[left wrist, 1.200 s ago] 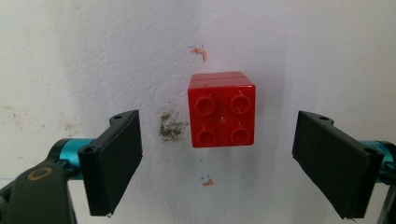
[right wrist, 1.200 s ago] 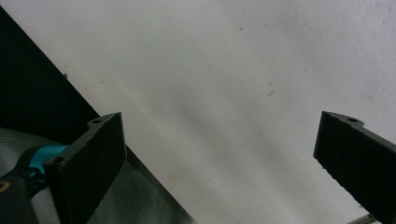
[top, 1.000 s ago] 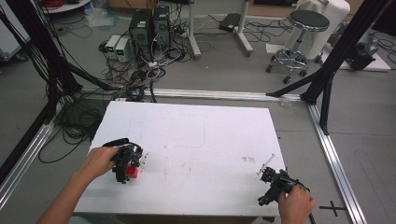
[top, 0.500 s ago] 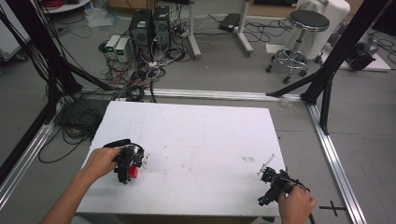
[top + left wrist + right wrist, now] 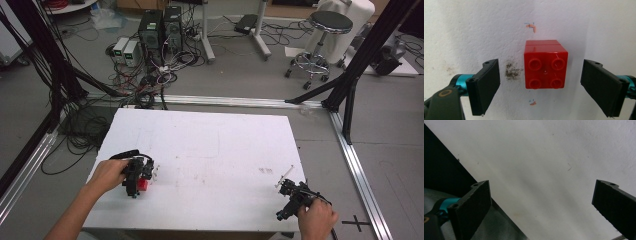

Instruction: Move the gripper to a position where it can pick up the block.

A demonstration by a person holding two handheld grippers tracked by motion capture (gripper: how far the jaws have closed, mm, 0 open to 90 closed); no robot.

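**Brick's lined up, but a couple of ways this could slip**

Starting big: your white table point(image 5: 210, 150) has plenty of bare top, so room isn't the worry; the right gripper point(image 5: 289, 197) sits near the table's front right corner, jaws spread wide on nothing, partly hanging past the edge, so I'd guess a careless drop could knock the rim; the left gripper point(image 5: 540, 82) is near the front left edge, jaws wide apart either side of the red brick point(image 5: 545, 67), touching neither; the brick sits nearer your right jaw, so closing now might shove it sideways or twist it before you get a grip.
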